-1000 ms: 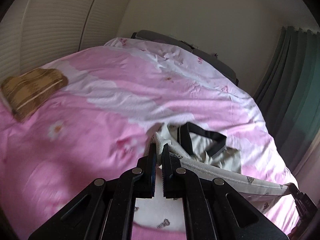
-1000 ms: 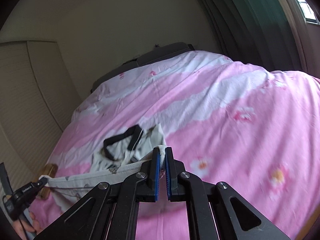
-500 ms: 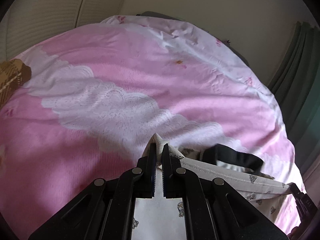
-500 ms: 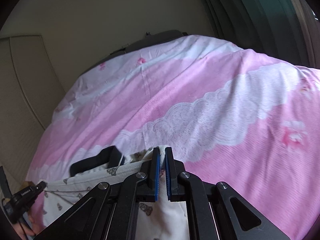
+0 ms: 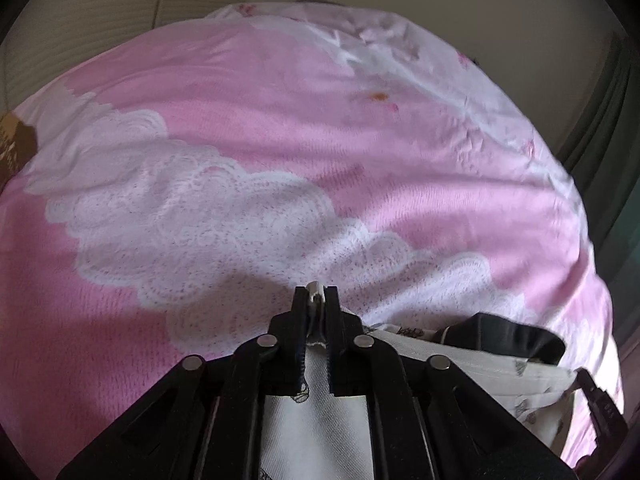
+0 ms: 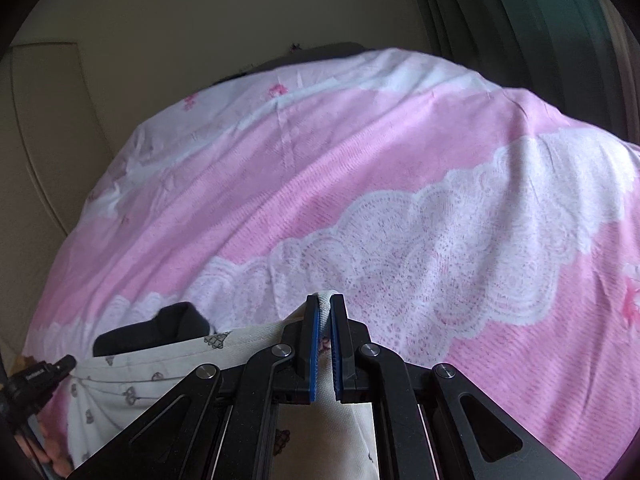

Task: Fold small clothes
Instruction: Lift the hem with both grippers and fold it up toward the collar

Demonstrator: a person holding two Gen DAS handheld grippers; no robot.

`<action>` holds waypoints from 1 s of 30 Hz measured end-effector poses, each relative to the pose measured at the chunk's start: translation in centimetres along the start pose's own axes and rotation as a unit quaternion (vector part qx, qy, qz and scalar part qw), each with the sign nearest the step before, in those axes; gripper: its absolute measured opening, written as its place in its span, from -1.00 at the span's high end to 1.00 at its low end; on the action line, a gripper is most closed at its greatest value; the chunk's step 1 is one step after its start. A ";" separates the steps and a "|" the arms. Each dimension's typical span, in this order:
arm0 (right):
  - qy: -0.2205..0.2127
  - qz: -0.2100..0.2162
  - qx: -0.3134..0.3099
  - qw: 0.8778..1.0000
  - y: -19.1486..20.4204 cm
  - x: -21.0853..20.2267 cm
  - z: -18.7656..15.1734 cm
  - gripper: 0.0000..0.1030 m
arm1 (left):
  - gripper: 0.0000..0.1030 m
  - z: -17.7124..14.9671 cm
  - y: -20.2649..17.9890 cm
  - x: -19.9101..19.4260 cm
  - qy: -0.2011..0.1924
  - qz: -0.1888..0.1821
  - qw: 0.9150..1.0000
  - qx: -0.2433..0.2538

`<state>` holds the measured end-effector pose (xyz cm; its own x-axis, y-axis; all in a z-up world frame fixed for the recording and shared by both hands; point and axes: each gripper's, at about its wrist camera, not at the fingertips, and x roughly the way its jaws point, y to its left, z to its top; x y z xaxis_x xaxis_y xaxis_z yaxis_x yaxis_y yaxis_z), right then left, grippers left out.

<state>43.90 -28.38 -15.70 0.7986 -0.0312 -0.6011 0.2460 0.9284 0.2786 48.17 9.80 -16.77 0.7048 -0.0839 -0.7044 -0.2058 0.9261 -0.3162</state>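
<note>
A small cream garment printed with little dark figures and trimmed in black is stretched low over the pink bedspread. My left gripper pinches one corner of it, its jaws starting to open with the cloth still between the pads. My right gripper is shut on the other corner of the garment. Each view shows the other gripper at its edge: the right one and the left one. The black trim lies folded behind the taut edge.
The bedspread has white lace bands and fills both views. A brown patterned item lies at the bed's left edge. Dark green curtains hang to the right, a pale wall and wardrobe behind. A hand shows bottom left.
Both grippers have carried the garment forward and down toward the bed. The black trim has dropped close behind the taut edge. The gap between the left fingers looks slightly wider.
</note>
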 end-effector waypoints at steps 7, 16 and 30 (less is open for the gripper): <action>-0.013 -0.013 -0.029 0.999 0.5 -1.5 -0.4 0.38 | 0.25 -1.0 -0.5 -3.4 -0.026 -0.010 0.999 0.036; -0.006 0.040 -0.140 0.989 5.9 -4.5 -3.7 0.04 | 0.20 -5.4 -5.7 -5.7 -0.014 -0.027 0.986 0.164; 0.082 0.027 -0.185 0.979 9.7 1.5 -5.7 0.04 | 0.20 -4.8 -7.2 -0.7 0.043 -0.007 0.978 0.202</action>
<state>44.38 -17.29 -18.18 0.6982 0.0525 -0.7140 -0.0342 0.9986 0.0400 45.90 1.43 -17.06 0.6426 -0.1115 -0.7581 0.1004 0.9931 -0.0609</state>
